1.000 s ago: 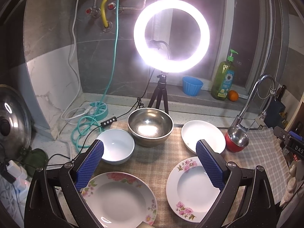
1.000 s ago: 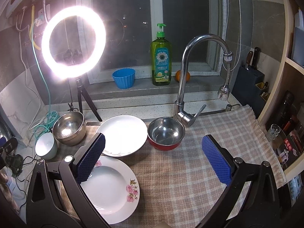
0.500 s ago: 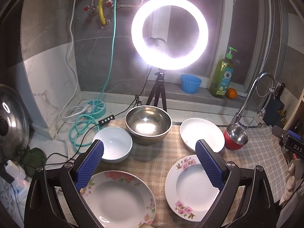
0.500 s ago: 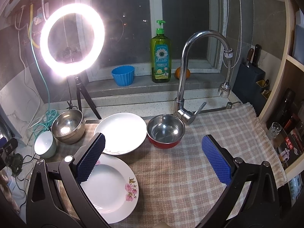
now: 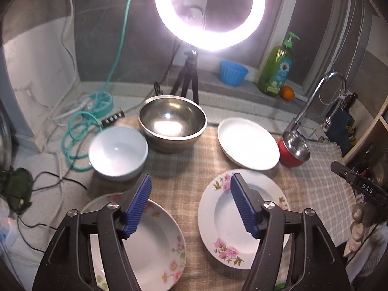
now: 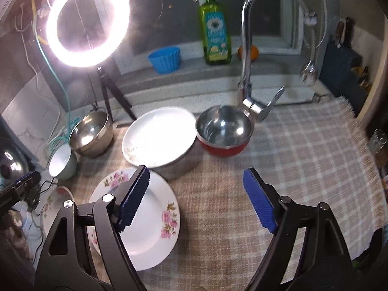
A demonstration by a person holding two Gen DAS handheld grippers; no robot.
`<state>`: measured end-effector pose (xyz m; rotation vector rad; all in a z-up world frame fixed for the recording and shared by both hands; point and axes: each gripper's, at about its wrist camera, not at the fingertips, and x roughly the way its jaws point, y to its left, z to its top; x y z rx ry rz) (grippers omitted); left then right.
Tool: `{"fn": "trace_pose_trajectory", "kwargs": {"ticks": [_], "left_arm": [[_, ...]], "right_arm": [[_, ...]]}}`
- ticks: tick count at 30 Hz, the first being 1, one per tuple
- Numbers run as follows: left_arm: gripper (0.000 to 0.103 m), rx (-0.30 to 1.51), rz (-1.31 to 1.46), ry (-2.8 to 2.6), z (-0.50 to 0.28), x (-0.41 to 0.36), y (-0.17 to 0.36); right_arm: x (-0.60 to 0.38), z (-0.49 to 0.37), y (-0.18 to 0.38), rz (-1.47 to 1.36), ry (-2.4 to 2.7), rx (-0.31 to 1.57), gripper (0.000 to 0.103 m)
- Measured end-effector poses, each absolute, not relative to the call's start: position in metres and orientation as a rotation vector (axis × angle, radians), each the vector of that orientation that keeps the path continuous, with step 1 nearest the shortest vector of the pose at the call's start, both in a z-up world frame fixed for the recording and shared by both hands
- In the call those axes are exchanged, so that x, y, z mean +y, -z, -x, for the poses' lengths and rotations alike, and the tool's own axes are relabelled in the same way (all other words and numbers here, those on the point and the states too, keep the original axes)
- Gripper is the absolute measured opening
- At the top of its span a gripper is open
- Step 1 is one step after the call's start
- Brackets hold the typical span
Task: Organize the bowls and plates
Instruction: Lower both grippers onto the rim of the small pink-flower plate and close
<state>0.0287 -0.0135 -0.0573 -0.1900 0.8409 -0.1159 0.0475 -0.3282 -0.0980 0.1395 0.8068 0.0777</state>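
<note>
On the checked cloth lie two flowered plates, one at the left point(image 5: 148, 247) and one at the right point(image 5: 230, 220) point(image 6: 150, 220). Behind them stand a white bowl point(image 5: 118, 150) point(image 6: 61, 161), a large steel bowl point(image 5: 172, 121) point(image 6: 93, 133), a plain white plate point(image 5: 247, 143) point(image 6: 158, 139) and a red steel-lined bowl point(image 5: 294, 149) point(image 6: 224, 131). My left gripper point(image 5: 191, 206) is open and empty above the gap between the two flowered plates. My right gripper point(image 6: 197, 200) is open and empty over the cloth, just right of the right flowered plate.
A lit ring light on a tripod point(image 5: 209, 12) point(image 6: 87, 20) stands at the back. A faucet point(image 6: 249, 48), a soap bottle point(image 6: 215, 31), a blue cup point(image 6: 166, 59) and an orange point(image 5: 288, 92) are along the sill. Coiled cables point(image 5: 80, 126) lie at the left.
Both grippers have moved forward and down toward the dishes, which now look larger. The left gripper's jaws have narrowed somewhat; both stay open and empty.
</note>
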Motion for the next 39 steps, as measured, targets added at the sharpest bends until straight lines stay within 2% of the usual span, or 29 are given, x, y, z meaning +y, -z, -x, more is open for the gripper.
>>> {"fn": "trace_pose_trajectory", "kwargs": {"ticks": [1,4,8,11,15,17,22,34,39], "left_arm": [[0.055,0.867,0.205,0.135,-0.031,-0.014,0.063],[0.054,0.931,0.237,0.173,-0.041,-0.017,0.079],[0.042,1.010,0.264,0.224,-0.051,-0.023,0.100],[0.041,1.056,0.289,0.236,-0.057,-0.024,0.111],[0.038,1.108,0.317,0.246,-0.065,-0.023,0.126],[0.034,1.136,0.325,0.249,-0.068,-0.024,0.131],[0.032,1.164,0.311,0.260,-0.074,-0.029,0.138],[0.028,1.223,0.308,0.268,-0.091,-0.034,0.155],[0.022,1.256,0.324,0.267,-0.094,-0.032,0.163]], "right_arm": [[-0.330,-0.049,0.104,-0.157,-0.094,0.830,0.075],[-0.334,-0.055,0.125,-0.202,-0.135,0.901,0.064],[-0.337,-0.063,0.149,-0.268,-0.206,0.986,0.060],[-0.339,-0.067,0.162,-0.318,-0.248,1.040,0.060],[-0.337,-0.073,0.177,-0.349,-0.275,1.088,0.051],[-0.336,-0.076,0.185,-0.375,-0.287,1.114,0.049],[-0.330,-0.079,0.197,-0.397,-0.317,1.157,0.041],[-0.325,-0.087,0.210,-0.438,-0.347,1.205,0.033],[-0.319,-0.091,0.214,-0.445,-0.361,1.218,0.028]]}}
